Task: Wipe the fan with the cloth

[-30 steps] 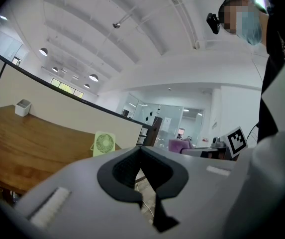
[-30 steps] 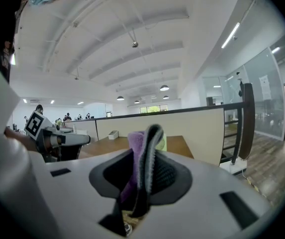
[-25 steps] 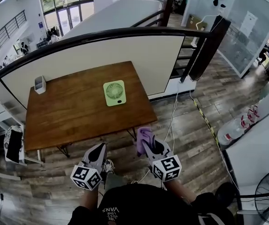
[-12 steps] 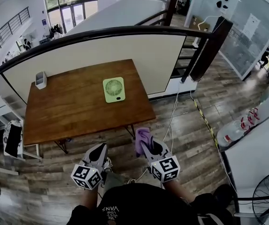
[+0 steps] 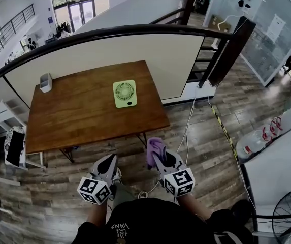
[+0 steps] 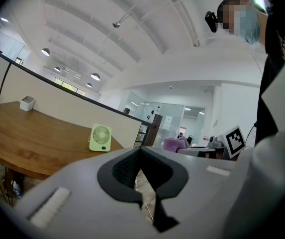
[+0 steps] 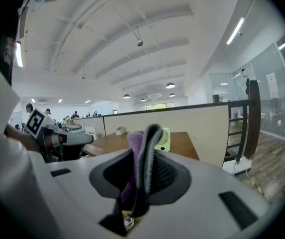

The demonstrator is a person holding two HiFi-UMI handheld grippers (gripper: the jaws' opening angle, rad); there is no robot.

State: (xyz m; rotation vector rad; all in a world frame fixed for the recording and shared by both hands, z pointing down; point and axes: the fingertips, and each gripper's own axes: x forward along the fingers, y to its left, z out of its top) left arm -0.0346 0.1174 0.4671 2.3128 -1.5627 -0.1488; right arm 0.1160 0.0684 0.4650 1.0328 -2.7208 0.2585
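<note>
The fan [image 5: 124, 93] is small and pale green, a square case with a round ribbed grille and a dark spot low on its front. It stands upright on the brown wooden worktop [image 5: 84, 121], facing the person. Well to the left of the fan and a little farther back sits a small white open-topped container [image 5: 45, 82]; what it holds, if anything, is too small to tell. The cloth [image 5: 154, 149] is purple and bunched, and hangs well on the near side of the fan, off the worktop and over the plank floor. The right claw [image 5: 158, 157] is clamped on it, with a fold sticking up past the tips. The left claw [image 5: 109, 160], nearer than the fan and slightly to its left, has its jaws pressed together on nothing.
</note>
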